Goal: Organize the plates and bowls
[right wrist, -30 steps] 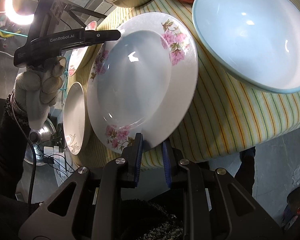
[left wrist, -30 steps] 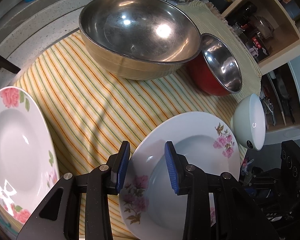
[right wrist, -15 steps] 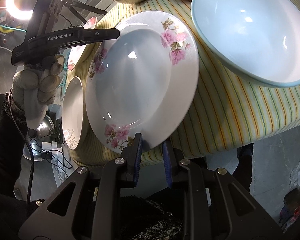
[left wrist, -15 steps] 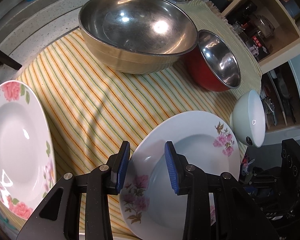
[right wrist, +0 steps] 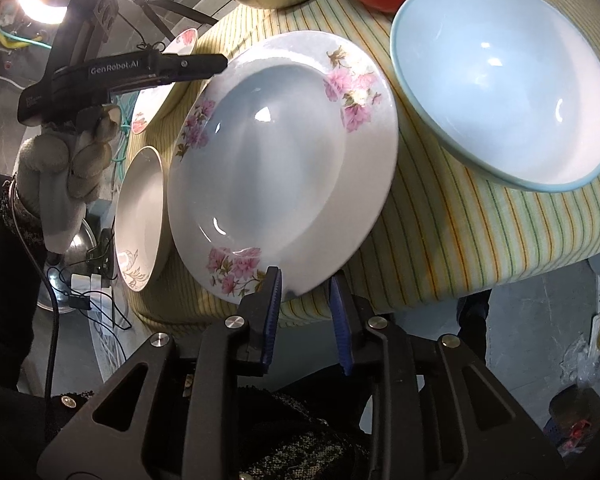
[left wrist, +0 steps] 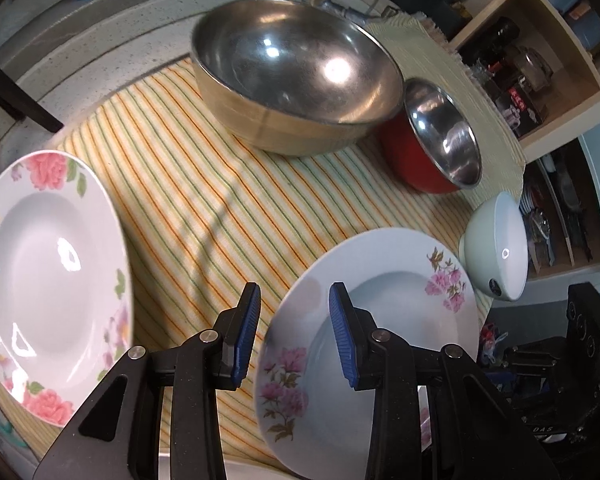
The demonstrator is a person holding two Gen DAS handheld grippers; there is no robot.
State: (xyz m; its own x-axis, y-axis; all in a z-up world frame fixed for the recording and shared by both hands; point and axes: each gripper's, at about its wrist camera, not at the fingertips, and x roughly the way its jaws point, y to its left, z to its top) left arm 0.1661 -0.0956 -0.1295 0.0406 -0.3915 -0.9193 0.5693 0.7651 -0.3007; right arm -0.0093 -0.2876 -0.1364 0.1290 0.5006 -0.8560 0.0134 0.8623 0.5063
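Right wrist view: right tool is opening, pink-flowered plate rim between its pads, pale blue bowl ahead-right. Left tool hangs released above the plate's edge.

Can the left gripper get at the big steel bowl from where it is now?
Probably yes. The left gripper is open and empty, and only bare striped cloth lies between it and the steel bowl.

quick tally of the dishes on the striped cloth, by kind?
Floral plates: 3 (pink-flowered plate, red-rose plate, small plate)
Metal bowls: 2 (large steel bowl, red-outside bowl)
Pale blue bowl: 1
Total: 6
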